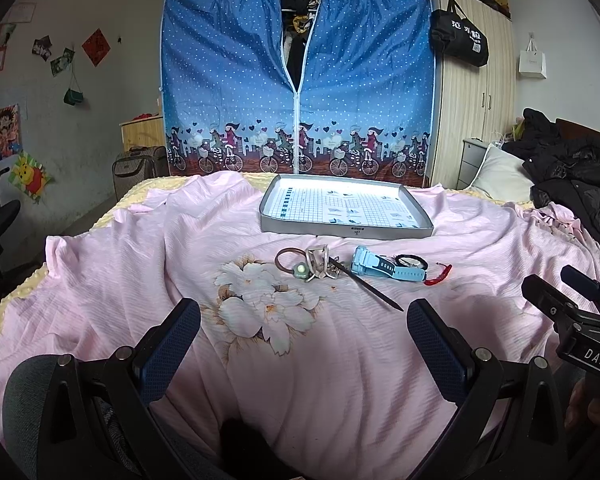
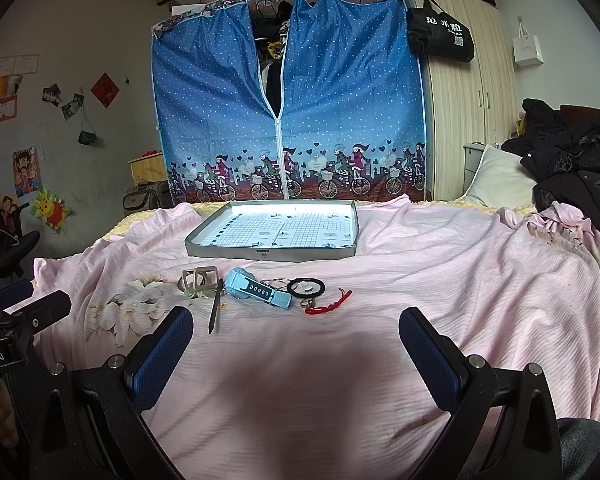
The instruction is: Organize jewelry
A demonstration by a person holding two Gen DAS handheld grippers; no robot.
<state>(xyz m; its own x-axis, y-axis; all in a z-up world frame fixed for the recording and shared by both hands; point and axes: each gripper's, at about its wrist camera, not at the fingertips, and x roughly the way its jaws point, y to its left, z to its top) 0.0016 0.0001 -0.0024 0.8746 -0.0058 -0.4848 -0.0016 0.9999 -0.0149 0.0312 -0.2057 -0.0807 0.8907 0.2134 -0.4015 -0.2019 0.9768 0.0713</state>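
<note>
Crinkly pink sheet, rect. grey tray

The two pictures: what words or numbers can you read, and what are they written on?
"DAS": white letters on the right gripper's black body, seen in the left wrist view.
"Robot.AI": on the left gripper's black body, seen in the right wrist view; its start is cut off.
Black bag on the wardrobe: white characters and a square code, too blurred to read.
Grey tray: small front mark and printed grid, too small to read.
Red wall diamond: unreadable.
</note>
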